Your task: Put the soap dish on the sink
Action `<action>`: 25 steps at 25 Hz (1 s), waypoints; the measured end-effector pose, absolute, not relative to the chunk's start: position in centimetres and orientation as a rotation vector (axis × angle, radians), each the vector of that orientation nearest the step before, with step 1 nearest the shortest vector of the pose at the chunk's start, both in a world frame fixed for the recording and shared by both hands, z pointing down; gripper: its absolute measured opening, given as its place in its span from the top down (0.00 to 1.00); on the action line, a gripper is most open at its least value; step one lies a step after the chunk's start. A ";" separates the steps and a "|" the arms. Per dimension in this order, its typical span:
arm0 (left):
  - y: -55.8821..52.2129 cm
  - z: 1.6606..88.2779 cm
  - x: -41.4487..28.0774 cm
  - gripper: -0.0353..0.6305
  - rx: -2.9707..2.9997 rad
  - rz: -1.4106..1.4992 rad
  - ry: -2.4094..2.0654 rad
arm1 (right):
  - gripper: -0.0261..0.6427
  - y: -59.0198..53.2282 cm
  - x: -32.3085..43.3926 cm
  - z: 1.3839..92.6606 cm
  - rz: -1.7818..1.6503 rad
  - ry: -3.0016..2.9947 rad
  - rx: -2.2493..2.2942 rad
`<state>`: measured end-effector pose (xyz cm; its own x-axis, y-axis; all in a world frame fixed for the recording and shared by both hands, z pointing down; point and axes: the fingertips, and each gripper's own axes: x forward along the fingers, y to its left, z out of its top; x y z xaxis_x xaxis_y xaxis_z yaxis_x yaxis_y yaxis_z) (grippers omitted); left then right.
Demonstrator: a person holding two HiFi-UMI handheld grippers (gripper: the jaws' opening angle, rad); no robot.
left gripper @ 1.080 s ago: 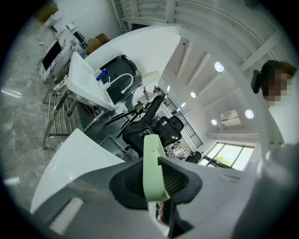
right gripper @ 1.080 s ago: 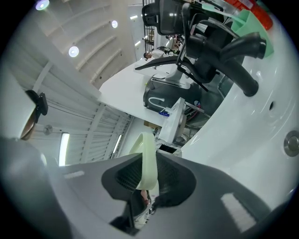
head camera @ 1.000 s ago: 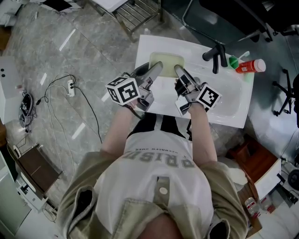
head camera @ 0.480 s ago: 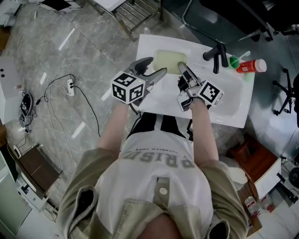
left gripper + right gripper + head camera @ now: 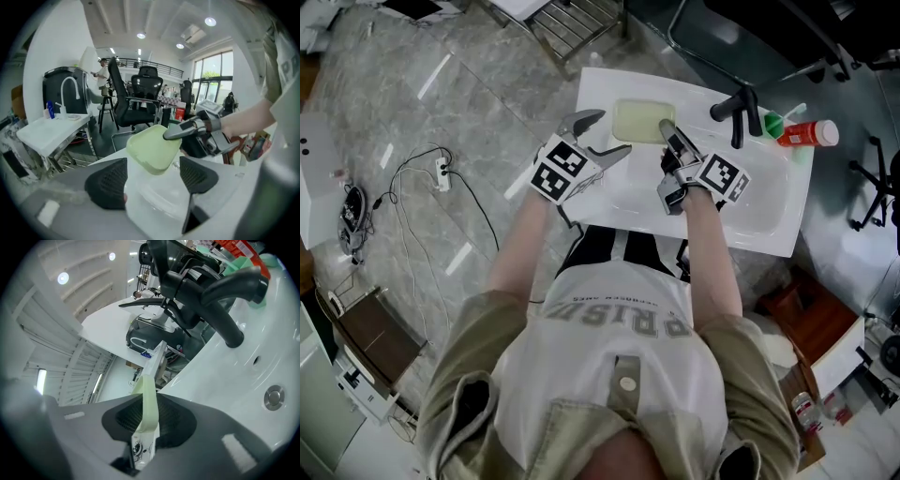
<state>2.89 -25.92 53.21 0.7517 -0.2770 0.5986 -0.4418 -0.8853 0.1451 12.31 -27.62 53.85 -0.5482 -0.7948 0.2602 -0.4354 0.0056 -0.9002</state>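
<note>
The right gripper [image 5: 667,131] is clamped narrow on the right edge of the pale green, rounded-square plastic soap dish [image 5: 639,120]. It carries the dish alone, tilted, over the far left corner of the white ceramic sink [image 5: 769,230]. The left gripper [image 5: 609,131] has its jaws opening wide with nothing pinched between them. The dish sits just ahead of them, probably so the one grip can lower it flat onto the rim, well left of the black tap [image 5: 736,108].
</note>
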 end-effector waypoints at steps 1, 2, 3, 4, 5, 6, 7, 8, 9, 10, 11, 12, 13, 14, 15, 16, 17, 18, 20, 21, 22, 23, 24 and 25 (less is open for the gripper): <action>-25.8 53.8 2.8 0.40 2.687 0.918 -0.531 | 0.87 -27.7 12.3 54.1 -1.560 1.968 -1.279; -25.6 54.3 2.8 0.40 2.700 0.981 -0.499 | 0.87 -27.8 12.3 54.3 -1.562 1.974 -1.287; -25.4 54.8 2.9 0.40 2.707 1.037 -0.468 | 0.87 -27.9 12.3 54.6 -1.565 1.983 -1.293; -25.3 55.4 2.9 0.40 2.707 1.087 -0.438 | 0.87 -27.9 12.2 54.9 -1.569 1.991 -1.298; -25.1 56.0 2.9 0.40 2.702 1.130 -0.412 | 0.87 -28.0 12.2 55.1 -1.575 1.995 -1.300; -25.0 56.5 3.0 0.40 2.696 1.164 -0.388 | 0.87 -28.0 12.2 55.4 -1.581 1.994 -1.301; -24.9 56.9 3.1 0.40 2.694 1.192 -0.368 | 0.87 -28.0 12.2 55.6 -1.586 1.991 -1.304; -24.9 57.2 3.1 0.40 2.695 1.214 -0.354 | 0.87 -28.0 12.2 55.8 -1.591 1.988 -1.308; -25.0 57.4 3.1 0.40 2.696 1.232 -0.344 | 0.87 -28.0 12.2 55.9 -1.596 1.985 -1.311; -25.1 57.6 3.2 0.40 2.696 1.249 -0.336 | 0.87 -28.0 12.3 56.0 -1.600 1.983 -1.314; -25.2 57.8 3.2 0.40 2.695 1.265 -0.329 | 0.87 -28.0 12.3 56.2 -1.605 1.981 -1.318; -25.3 58.0 3.2 0.40 2.694 1.283 -0.320 | 0.87 -28.1 12.4 56.4 -1.610 1.977 -1.322; -25.4 58.3 3.3 0.40 2.693 1.303 -0.311 | 0.87 -28.1 12.5 56.6 -1.615 1.974 -1.328; -25.5 58.6 3.4 0.40 2.692 1.327 -0.300 | 0.87 -28.2 12.6 56.8 -1.619 1.973 -1.335; -25.6 58.9 3.4 0.40 2.690 1.355 -0.286 | 0.87 -28.2 12.6 57.1 -1.622 1.977 -1.343; -25.6 59.3 3.3 0.40 2.687 1.385 -0.268 | 0.87 -28.3 12.6 57.3 -1.624 1.986 -1.352; -25.6 59.6 3.2 0.40 2.680 1.414 -0.247 | 0.87 -28.4 12.6 57.5 -1.626 1.998 -1.362; -25.6 59.9 3.2 0.40 2.671 1.436 -0.227 | 0.87 -28.5 12.6 57.7 -1.628 2.010 -1.371; -25.6 60.4 3.1 0.40 2.648 1.458 -0.188 | 0.87 -28.6 12.6 58.0 -1.634 2.024 -1.389; -25.7 60.6 3.0 0.40 2.636 1.468 -0.169 | 0.87 -28.8 12.6 58.2 -1.637 2.026 -1.397; -25.7 60.7 3.0 0.40 2.626 1.480 -0.149 | 0.87 -28.9 12.6 58.4 -1.642 2.026 -1.404; -25.8 60.9 3.0 0.40 2.619 1.496 -0.128 | 0.87 -29.0 12.7 58.6 -1.647 2.025 -1.413; -25.9 61.0 3.0 0.40 2.613 1.514 -0.106 | 0.87 -29.1 12.7 58.8 -1.651 2.025 -1.423; -26.0 61.2 3.0 0.40 2.607 1.533 -0.083 | 0.87 -29.2 12.8 59.0 -1.656 2.026 -1.435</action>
<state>3.05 -26.04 61.18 0.4871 0.0113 0.8733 -0.1060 -0.9918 0.0720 12.81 -29.23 58.96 -0.5279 -0.7360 0.4237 -0.5617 -0.0717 -0.8243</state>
